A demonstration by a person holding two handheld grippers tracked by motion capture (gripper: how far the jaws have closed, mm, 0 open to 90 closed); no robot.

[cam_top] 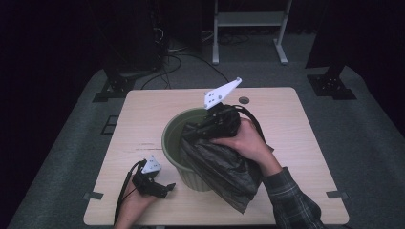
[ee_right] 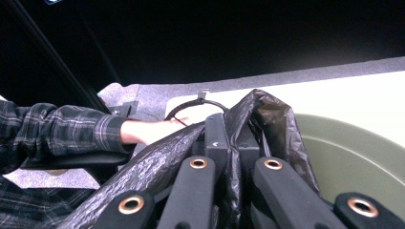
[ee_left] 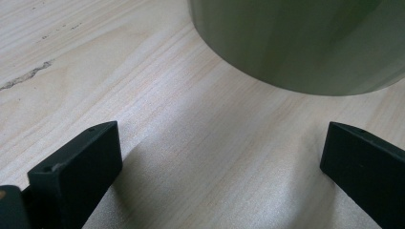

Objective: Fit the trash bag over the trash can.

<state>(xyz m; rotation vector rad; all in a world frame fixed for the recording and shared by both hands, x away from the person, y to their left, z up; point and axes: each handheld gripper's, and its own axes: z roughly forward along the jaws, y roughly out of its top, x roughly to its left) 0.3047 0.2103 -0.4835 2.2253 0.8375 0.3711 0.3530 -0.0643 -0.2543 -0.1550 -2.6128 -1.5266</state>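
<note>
An olive-green bin [cam_top: 177, 143] stands in the middle of the wooden table. A black plastic bag [cam_top: 224, 167] hangs over its right rim and down the outside. My right gripper [cam_top: 191, 135] is over the bin's mouth, shut on a fold of the bag; in the right gripper view the two jaws pinch the bag [ee_right: 260, 114] between them at my right gripper [ee_right: 232, 131]. My left gripper [cam_top: 165, 188] rests on the table at the bin's lower left, open; the left gripper view shows my left gripper [ee_left: 219, 152] with bare wood between the jaws and the bin's wall [ee_left: 305, 43] just ahead.
The table [cam_top: 143, 114] has a small round grommet [cam_top: 244, 100] near its far edge. A person's plaid sleeve [cam_top: 291, 200] comes in at the lower right. Dark stands and cables [cam_top: 167, 62] sit on the floor beyond the table, with a white frame [cam_top: 248, 24] behind.
</note>
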